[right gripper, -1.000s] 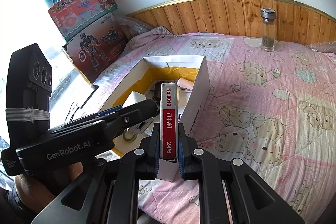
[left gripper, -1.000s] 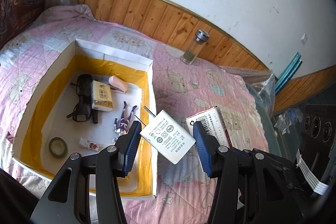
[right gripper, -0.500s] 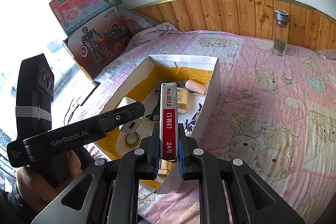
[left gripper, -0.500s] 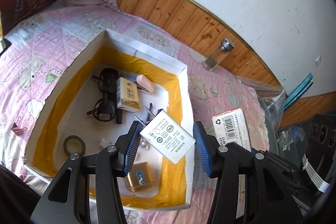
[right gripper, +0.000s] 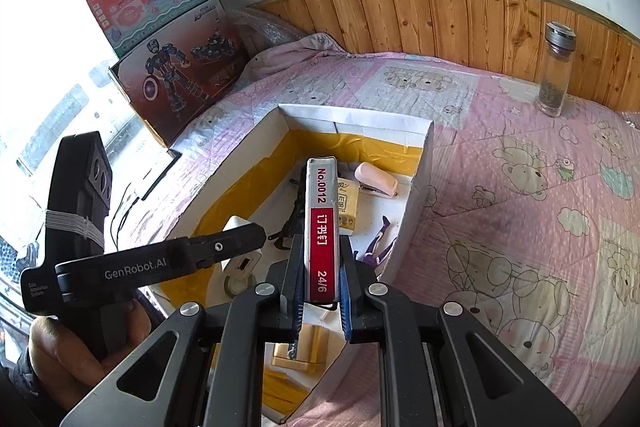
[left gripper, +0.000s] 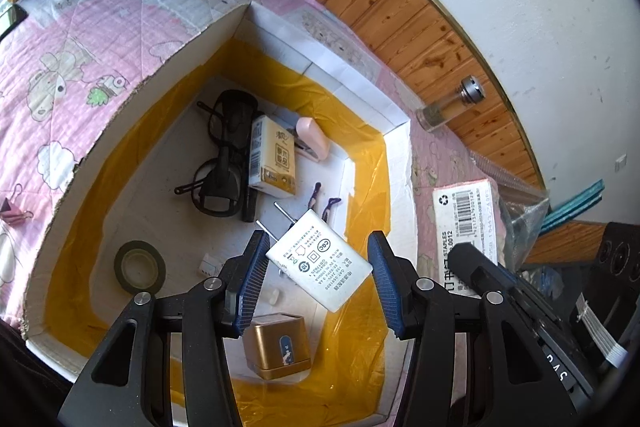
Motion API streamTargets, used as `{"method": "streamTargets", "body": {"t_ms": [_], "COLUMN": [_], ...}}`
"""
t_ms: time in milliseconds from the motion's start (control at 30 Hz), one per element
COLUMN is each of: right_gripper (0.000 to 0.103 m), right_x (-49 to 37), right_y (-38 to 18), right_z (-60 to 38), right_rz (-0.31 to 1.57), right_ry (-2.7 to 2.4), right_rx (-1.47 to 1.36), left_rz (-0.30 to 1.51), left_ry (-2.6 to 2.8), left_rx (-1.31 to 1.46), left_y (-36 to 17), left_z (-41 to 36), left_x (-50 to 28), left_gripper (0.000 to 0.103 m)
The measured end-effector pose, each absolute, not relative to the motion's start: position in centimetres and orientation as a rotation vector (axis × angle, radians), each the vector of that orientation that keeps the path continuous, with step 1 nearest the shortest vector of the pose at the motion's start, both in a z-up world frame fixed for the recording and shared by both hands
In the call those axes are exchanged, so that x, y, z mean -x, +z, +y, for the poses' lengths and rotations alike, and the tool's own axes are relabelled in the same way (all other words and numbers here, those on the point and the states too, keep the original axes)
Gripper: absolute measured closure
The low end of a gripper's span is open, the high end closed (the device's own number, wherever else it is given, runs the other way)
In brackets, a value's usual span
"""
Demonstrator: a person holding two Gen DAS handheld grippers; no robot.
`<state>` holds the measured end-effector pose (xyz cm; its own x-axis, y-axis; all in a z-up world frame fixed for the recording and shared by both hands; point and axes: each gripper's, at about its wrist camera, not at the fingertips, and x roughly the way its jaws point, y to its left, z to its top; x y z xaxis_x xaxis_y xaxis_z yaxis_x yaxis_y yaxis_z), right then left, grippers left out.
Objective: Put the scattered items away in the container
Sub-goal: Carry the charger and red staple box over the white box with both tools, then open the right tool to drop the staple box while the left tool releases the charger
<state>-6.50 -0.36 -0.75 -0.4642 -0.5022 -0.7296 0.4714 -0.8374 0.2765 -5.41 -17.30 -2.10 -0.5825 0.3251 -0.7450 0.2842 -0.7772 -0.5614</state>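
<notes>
A white cardboard box [left gripper: 320,55] lined with yellow tape lies on a pink quilt. It holds black glasses [left gripper: 224,163], a tissue pack [left gripper: 272,155], a pink stapler [left gripper: 314,139], a tape roll [left gripper: 140,265] and a gold box [left gripper: 278,351]. My left gripper [left gripper: 318,279] hangs over the box's inside, shut on a white charger [left gripper: 320,263] that sits slantwise between the pads, prongs pointing away. My right gripper [right gripper: 322,243] is shut on a red-and-white staple box [right gripper: 320,211], held upright above the box's near right corner. The staple box [left gripper: 466,223] also shows in the left wrist view.
A glass bottle [right gripper: 556,75] stands by the wooden headboard [right gripper: 440,15]. Toy boxes [right gripper: 176,75] lean at the bed's left side. A pink binder clip [left gripper: 14,211] lies on the quilt left of the box. Crumpled plastic [left gripper: 520,211] sits at the right. A hand [right gripper: 80,355] grips the left tool.
Both grippers have moved over the box with their loads. The left one went from the right rim to above the inside and sank lower, rolling somewhat.
</notes>
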Motion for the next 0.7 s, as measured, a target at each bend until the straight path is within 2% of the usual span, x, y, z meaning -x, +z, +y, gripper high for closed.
{"method": "streamTargets", "body": {"t_ms": [467, 600, 700], "right_gripper": [0.087, 0.085, 0.081], "right_x": [13.7, 15.5, 16.4], "right_y": [-4.0, -5.2, -5.8], "right_z": [-2.9, -3.5, -3.2], "right_rz": [0.059, 0.090, 0.075], "right_ry": [-2.253, -2.265, -2.274], "right_rx": [-1.260, -1.280, -1.292], "left_rz": [-0.986, -0.987, -0.989], "left_ry": [2.508, 2.495, 2.497], "left_rx": [1.613, 1.644, 1.644], "left_y": [-5.4, -6.0, -6.0], "left_z": [-16.3, -16.4, -16.6], "left_x": [9.4, 9.9, 9.9], "left_gripper": [0.049, 0.048, 0.044]}}
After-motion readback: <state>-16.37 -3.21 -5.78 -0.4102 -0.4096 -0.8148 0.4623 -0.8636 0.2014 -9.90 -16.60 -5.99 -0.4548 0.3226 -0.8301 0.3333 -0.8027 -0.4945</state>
